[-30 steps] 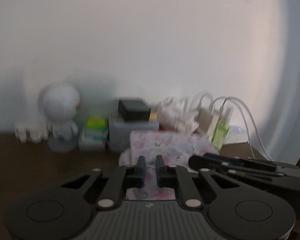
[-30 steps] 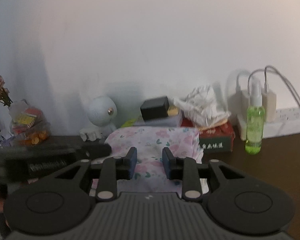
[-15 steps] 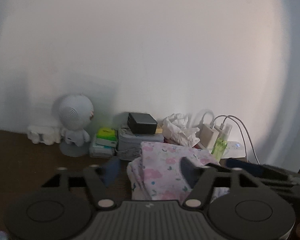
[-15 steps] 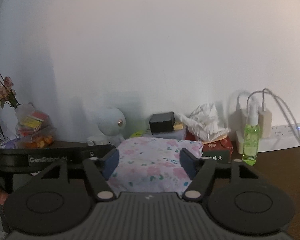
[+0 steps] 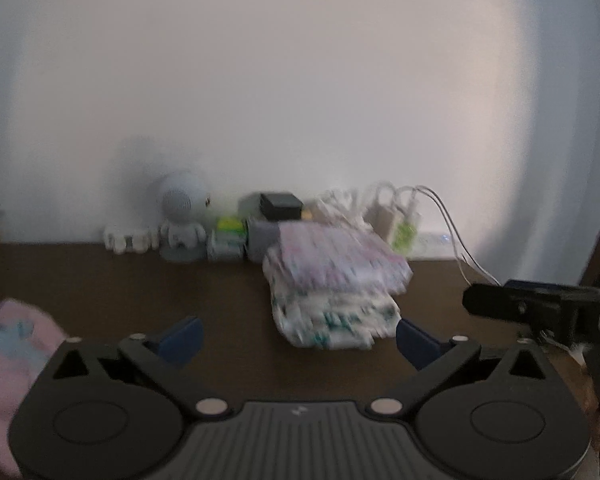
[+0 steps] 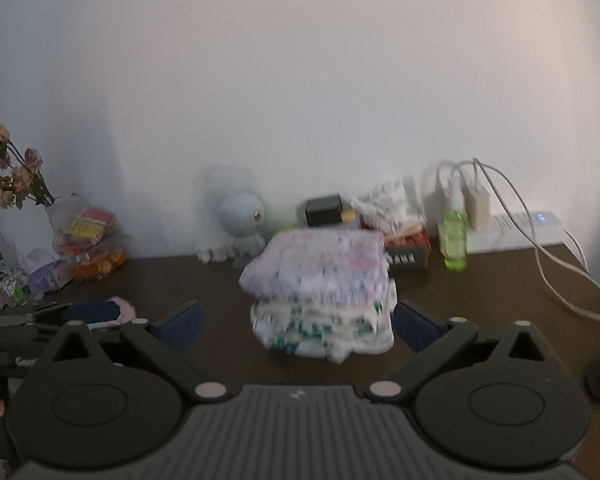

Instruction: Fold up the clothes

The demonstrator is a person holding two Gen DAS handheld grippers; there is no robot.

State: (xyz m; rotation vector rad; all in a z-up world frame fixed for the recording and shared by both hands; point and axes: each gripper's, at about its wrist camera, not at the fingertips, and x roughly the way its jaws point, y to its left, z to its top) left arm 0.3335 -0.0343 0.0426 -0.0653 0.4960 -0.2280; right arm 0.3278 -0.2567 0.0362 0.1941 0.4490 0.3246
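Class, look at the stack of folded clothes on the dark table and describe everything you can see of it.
The stack of folded floral clothes is two soft fabric bundles: a pale pink flowered one lying on a white one with teal marks. It rests on the dark brown wooden table, ahead of the wall-side clutter. The top piece overhangs slightly and sits a little askew. Motion blur hides the print detail. Nothing grips it; whether it touches the red tissue box behind cannot be told.

Items you cannot read clearly:
- Folded floral garments [image 5: 332,284]: motion-blurred, print illegible.
- Pink cloth [image 5: 8,364]: cut off by the left edge.
- Red tissue box [image 6: 408,246]: half hidden behind the stack; label unreadable.
- Back-row clutter on your worktop [image 5: 120,280]: blurred.
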